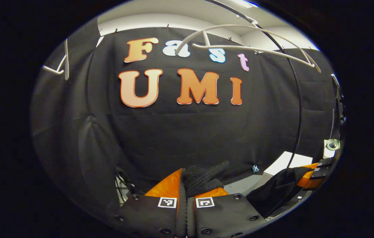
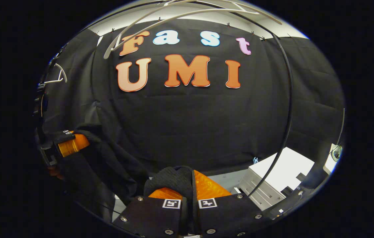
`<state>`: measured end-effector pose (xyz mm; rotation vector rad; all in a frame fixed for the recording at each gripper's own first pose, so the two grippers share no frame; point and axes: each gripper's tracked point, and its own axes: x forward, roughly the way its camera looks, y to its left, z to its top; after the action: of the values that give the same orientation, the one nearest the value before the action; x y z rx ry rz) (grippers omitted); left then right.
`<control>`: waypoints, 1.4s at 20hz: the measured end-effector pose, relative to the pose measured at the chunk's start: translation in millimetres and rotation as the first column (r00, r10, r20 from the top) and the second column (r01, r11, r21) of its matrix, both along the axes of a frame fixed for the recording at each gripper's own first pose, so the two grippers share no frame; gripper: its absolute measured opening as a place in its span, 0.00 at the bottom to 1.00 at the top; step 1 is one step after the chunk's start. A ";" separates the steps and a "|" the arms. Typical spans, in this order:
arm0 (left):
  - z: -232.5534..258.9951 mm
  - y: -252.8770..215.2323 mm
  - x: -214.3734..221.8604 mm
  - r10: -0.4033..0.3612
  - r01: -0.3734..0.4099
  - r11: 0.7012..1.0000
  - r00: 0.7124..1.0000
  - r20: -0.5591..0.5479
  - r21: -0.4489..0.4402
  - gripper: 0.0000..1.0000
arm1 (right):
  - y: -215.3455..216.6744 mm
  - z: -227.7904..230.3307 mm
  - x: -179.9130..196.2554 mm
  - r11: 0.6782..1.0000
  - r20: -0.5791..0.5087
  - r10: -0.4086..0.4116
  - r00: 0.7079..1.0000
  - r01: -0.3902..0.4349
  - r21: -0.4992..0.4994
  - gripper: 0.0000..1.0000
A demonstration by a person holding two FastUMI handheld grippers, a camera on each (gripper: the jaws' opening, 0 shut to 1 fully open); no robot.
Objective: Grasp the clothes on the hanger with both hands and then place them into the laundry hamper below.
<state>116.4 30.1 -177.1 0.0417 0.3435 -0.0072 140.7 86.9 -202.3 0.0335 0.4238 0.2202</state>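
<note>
Left gripper point(image 1: 187, 185): its two fingers are pinching a fold of the dark knitted garment point(image 1: 203, 178), jaws nearly together.
Right gripper point(image 2: 187, 185): it is clamping another bunch of the same garment point(image 2: 173, 178) between close-set fingers.
Garment: it is hanging slack between both grippers, off the hanger.
White hanger point(image 1: 256, 49): it is hanging bare overhead, before the black cloth wall.
White cabinet point(image 2: 283, 172): it is standing low on the right.

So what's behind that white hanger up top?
Behind the bare white hanger hangs the booth's black cloth wall, with pale ceiling above. The dark garment is off it, pinched low in both grippers.
</note>
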 end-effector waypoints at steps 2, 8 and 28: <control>-29.1 -22.0 -4.4 -0.056 0.054 0.998 0.997 -0.055 -0.039 0.07 | 5.7 -31.1 -5.5 1.000 -0.070 0.017 0.997 -0.017 0.014 0.05; -160.1 -56.2 -43.1 -0.129 0.106 0.990 0.934 -0.333 -0.088 0.07 | 16.2 -147.9 -17.2 0.999 -0.298 0.033 0.954 -0.037 -0.007 0.05; -371.0 -34.5 -150.8 -0.073 -0.041 0.992 0.611 -0.788 -0.123 0.29 | -16.5 -344.5 -87.4 0.995 -0.661 -0.039 0.750 -0.030 -0.093 0.64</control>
<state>-34.3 -4.4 -548.0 -0.0965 1.2555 -0.0684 53.3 70.4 -546.8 0.0154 1.1548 0.1762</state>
